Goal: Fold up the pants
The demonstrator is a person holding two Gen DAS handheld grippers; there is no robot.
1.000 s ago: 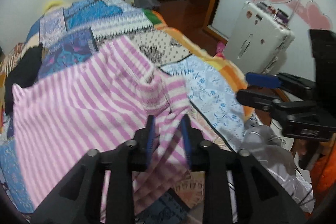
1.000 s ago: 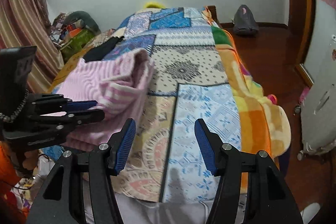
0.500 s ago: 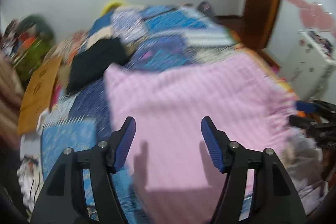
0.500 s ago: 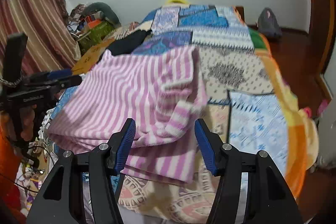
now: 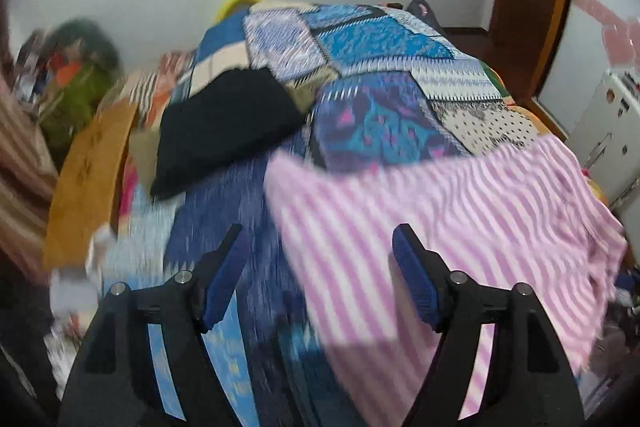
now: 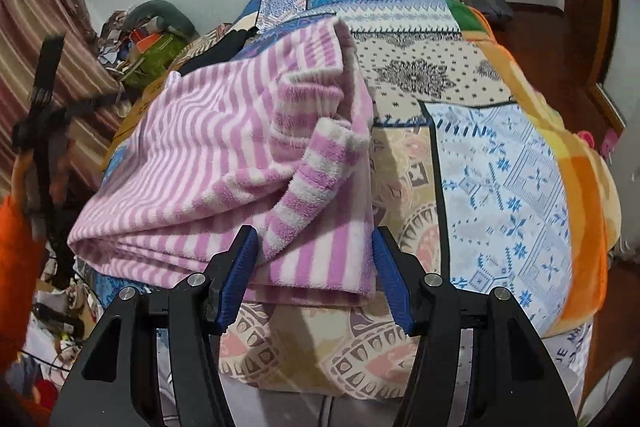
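Pink-and-white striped pants (image 5: 460,211) lie folded over on the patchwork quilt (image 5: 380,43), near the bed's front edge. My left gripper (image 5: 318,233) hovers over their left edge. Its jaws are opening wide and the pads touch no cloth. In the right wrist view the pants (image 6: 208,155) are a thick folded stack with a cuff (image 6: 316,183) drooping at the near right corner. My right gripper (image 6: 314,235) is open, low over that corner, with cloth between the fingers but not pinched. The left gripper (image 6: 44,75) shows blurred at the far left.
A folded black garment (image 5: 224,123) lies on the quilt behind the pants' left side. A brown board (image 5: 88,179) and piled clutter (image 6: 152,35) line the bed's left side. A white cabinet (image 5: 608,131) stands at the right. The quilt's right half (image 6: 500,167) is bare.
My left gripper let go of the pants' fold, opened and swung left across the bed. The pants now lie folded over. My right gripper sank toward their near right corner.
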